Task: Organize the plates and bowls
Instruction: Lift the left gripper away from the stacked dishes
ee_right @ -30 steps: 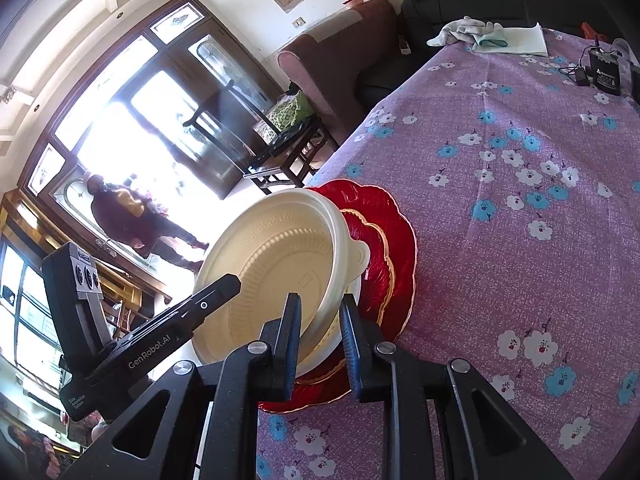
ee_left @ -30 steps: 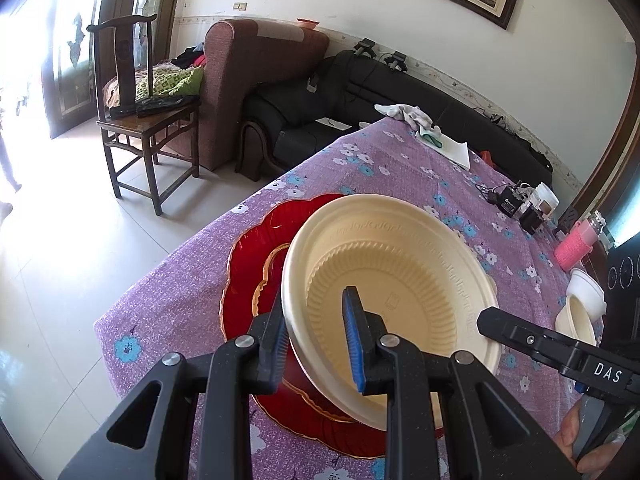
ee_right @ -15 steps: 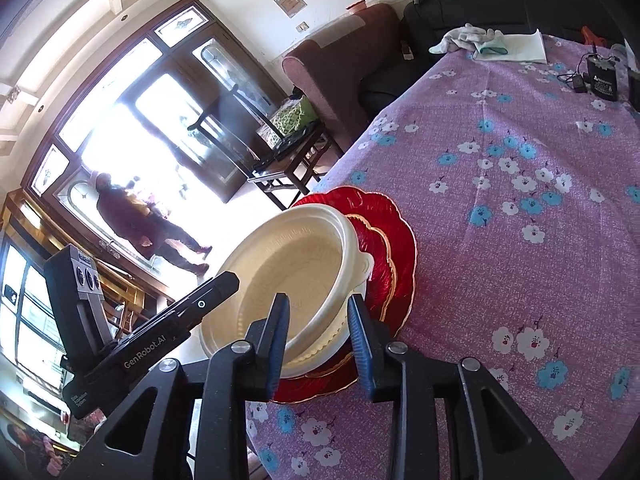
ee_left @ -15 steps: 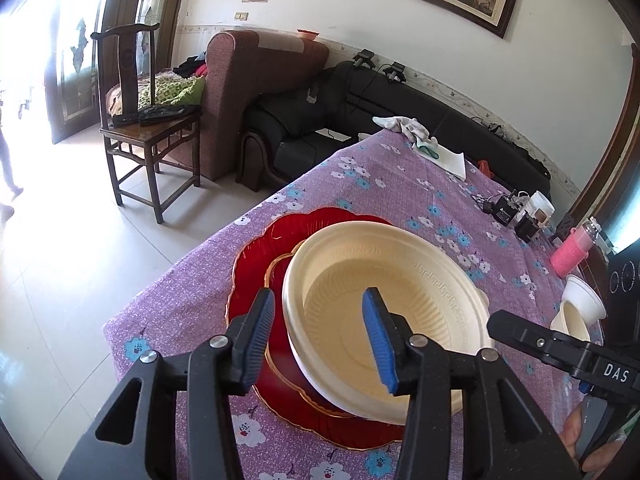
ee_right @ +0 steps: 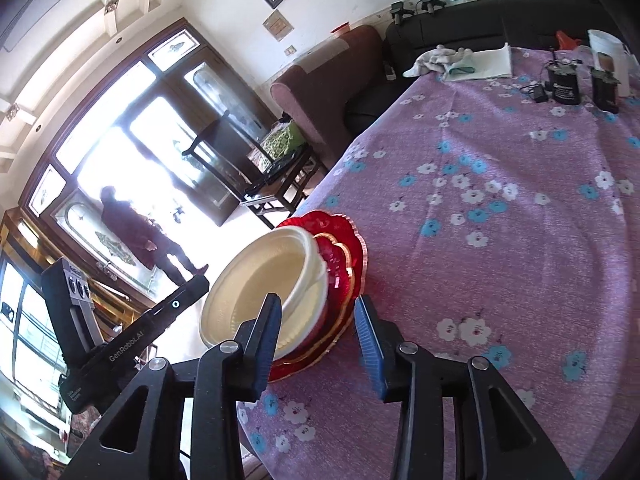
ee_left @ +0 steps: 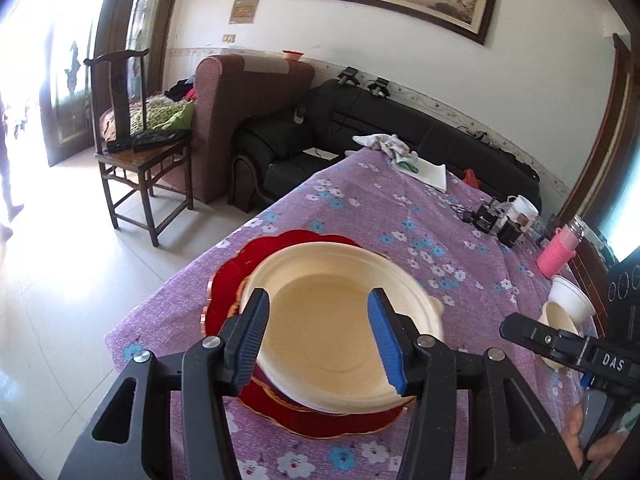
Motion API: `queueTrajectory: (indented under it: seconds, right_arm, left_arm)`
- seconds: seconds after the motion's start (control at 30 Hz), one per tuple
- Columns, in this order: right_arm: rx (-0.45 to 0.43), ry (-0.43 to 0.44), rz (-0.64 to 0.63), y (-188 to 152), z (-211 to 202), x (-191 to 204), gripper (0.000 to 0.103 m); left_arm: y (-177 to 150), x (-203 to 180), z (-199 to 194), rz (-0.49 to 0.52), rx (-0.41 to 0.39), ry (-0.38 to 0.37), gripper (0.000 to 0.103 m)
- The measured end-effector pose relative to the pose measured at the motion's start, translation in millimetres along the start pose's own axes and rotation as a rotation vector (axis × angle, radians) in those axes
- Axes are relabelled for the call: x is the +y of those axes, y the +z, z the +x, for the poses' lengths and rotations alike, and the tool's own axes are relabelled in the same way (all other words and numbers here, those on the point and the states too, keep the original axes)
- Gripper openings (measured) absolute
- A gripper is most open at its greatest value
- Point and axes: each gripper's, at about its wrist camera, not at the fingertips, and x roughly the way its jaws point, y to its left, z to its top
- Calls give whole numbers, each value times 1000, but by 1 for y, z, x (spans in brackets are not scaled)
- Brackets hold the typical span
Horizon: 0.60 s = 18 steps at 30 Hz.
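A cream plastic plate (ee_left: 324, 320) lies on stacked red scalloped plates (ee_left: 228, 280) at the near corner of the purple flowered table (ee_left: 400, 216). My left gripper (ee_left: 318, 336) is open and empty, raised over the cream plate. In the right wrist view the cream plate (ee_right: 256, 288) sits on the red plates (ee_right: 340, 264), and my right gripper (ee_right: 318, 336) is open and empty just in front of the stack. Two small white bowls (ee_left: 568, 300) stand at the right table edge.
A pink bottle (ee_left: 556, 248), black chargers (ee_left: 492, 220) and a white cup (ee_left: 524, 208) stand at the far right. White cloth and paper (ee_left: 404, 152) lie at the far end. A wooden chair (ee_left: 136, 148) and sofas stand beyond the table edge.
Both grippers let go of the cream plate, opened wide and pulled back. The plate dropped from tilted to lying flat on the red plates.
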Motion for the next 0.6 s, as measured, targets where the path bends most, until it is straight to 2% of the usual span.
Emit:
queueTrajectory:
  seconds: [0.13, 0.37, 0.5, 0.6]
  right_arm:
    - [-41, -24, 27, 3, -27, -20, 43]
    - [-148, -116, 91, 16, -93, -73, 45]
    - [-233, -160, 170, 21, -140, -115, 47]
    - [-300, -198, 248, 23, -178, -152, 47]
  left_arm:
    - [-5, -29, -3, 58, 10, -32, 51]
    - [-21, -93, 9, 188, 62, -104, 51]
    - [-43, -140, 27, 291, 130, -157, 51]
    - [-62, -178, 44, 366, 215, -222, 51]
